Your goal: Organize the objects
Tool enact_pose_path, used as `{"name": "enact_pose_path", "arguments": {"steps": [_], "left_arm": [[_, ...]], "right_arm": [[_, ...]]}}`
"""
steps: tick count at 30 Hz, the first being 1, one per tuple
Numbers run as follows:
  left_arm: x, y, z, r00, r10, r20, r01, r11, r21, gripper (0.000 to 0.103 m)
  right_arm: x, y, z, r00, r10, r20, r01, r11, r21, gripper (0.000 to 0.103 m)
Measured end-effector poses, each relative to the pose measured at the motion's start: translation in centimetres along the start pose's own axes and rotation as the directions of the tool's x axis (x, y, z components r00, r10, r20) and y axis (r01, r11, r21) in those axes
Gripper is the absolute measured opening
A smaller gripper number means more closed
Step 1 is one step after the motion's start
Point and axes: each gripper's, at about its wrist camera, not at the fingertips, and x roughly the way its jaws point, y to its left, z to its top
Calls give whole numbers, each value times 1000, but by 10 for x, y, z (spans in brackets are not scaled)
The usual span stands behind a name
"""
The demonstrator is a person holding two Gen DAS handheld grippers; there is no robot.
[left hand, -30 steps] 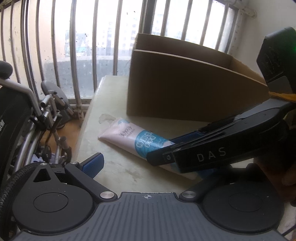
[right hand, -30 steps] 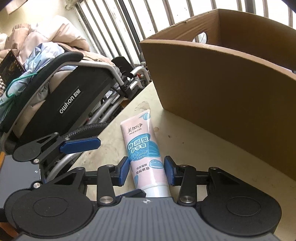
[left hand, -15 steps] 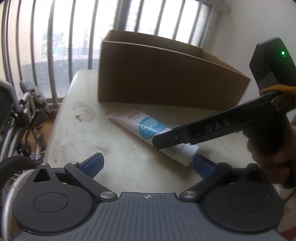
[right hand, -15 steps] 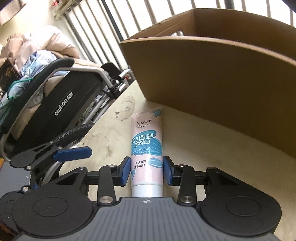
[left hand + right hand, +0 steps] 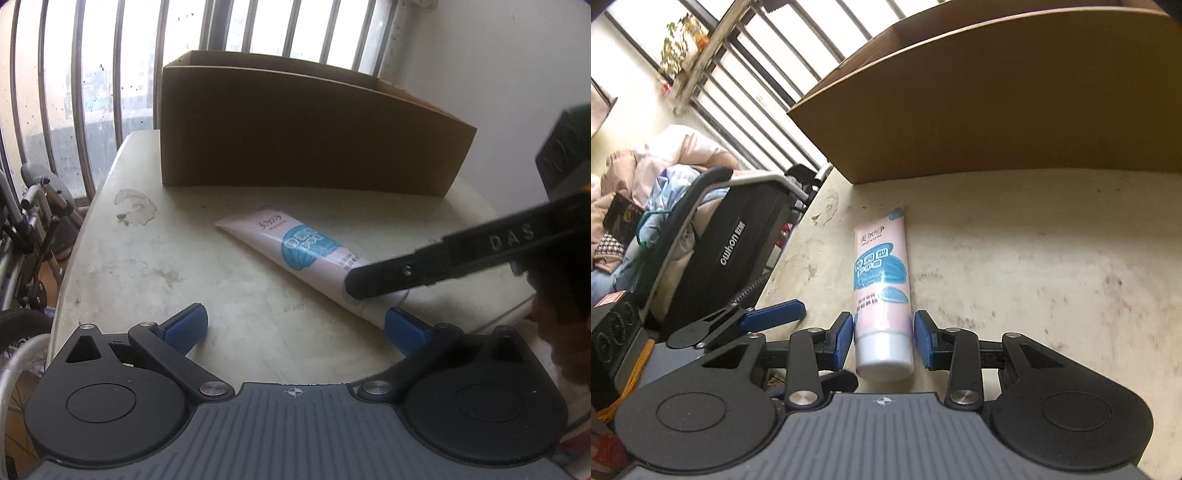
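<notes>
Right gripper (image 5: 884,335), open astride the hand cream tube (image 5: 882,284) below the cardboard box (image 5: 1015,110), should close squarely; left gripper (image 5: 295,328) idles open.

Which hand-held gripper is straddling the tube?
The right hand-held gripper: its pads flank the tube near the cap. The left hand-held gripper holds nothing.

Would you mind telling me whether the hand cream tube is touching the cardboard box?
Apart. The left wrist view shows bare table between the tube and the box.
</notes>
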Motion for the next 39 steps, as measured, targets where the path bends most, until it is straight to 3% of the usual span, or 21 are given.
{"name": "enact_pose_path", "arguments": {"steps": [7,11,22,27,39], "left_arm": [[2,1,-1,1000,3,15,-3,1000,-4,103],[3,5,-2,999,28,40,-28,1000,-12,103],[1,13,-4,997,-32,68,33,999,-24,103],[1,14,-2,997,-42,59,44,998,-34,103],[0,19,0,997,-59,47,61,997,-36,103]], "right_arm": [[-1,-6,-3,999,14,52,-15,999,32,50],[1,-8,-2,997,35,73,-38,998,45,62],[4,-16,-4,987,122,106,-131,988,87,81],[2,-16,-6,982,144,125,-157,982,101,103],[1,-15,-9,983,111,148,-128,985,113,103]]}}
